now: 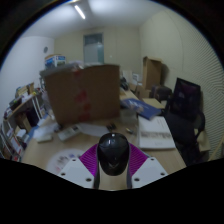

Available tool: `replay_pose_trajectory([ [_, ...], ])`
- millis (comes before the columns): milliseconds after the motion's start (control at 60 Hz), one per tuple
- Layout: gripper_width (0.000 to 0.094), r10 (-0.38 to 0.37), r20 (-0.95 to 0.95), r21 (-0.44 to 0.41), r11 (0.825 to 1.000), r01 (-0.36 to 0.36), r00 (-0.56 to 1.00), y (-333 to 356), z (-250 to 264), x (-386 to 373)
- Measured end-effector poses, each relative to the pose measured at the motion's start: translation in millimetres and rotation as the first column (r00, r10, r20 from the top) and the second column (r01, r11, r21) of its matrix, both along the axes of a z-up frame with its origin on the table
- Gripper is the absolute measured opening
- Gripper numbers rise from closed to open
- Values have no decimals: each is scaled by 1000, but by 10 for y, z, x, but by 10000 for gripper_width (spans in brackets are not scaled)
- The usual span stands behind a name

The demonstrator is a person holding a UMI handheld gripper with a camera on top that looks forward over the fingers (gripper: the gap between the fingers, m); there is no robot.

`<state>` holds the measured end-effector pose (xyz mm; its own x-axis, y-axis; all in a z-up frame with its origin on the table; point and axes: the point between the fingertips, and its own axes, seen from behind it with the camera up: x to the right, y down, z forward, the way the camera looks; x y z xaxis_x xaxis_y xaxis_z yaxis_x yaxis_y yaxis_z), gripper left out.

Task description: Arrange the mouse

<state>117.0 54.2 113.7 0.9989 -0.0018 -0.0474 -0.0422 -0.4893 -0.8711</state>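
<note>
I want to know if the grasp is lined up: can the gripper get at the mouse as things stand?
Probably yes: the mouse already sits between the gripper fingers, nothing blocking it.

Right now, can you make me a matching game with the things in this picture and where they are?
Things:
1. black mouse
2. cardboard box
3. black chair
4. ceiling light

Places:
A. high above the room
B. at the table's far side, beyond the fingers, standing on the tabletop
C. between the gripper's two fingers, against the purple pads
D. off the table, to the right of the box

Pairs: 1-C, 2-B, 3-D, 4-A
</note>
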Motion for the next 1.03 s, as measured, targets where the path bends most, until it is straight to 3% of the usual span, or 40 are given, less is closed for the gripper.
replay_pose_trajectory([
  [83, 363, 30, -16, 74, 997, -29, 999, 50, 450, -516],
  [167, 363, 64, -5, 84, 994, -64, 998, 106, 440, -1063],
  [317, 366, 134, 17, -60, 989, -133, 991, 13, -486, -1778],
  [483, 367, 111, 62, -175, 980, -99, 992, -174, -1199, -1751],
  [500, 416, 105, 60, -193, 977, -91, 993, -209, -1263, -1740],
  [550, 395, 88, 47, -170, 982, -79, 995, -197, -1276, -1728],
  [733, 555, 96, 28, -245, 966, -87, 995, -222, -1269, -1715],
  [817, 796, 84, -5, -268, 960, -83, 996, -366, -1154, -1713],
  [867, 853, 87, -13, -269, 959, -88, 996, -479, -1037, -1695],
  [1033, 839, 121, -33, -261, 957, -125, 992, -1063, -562, -1546],
])
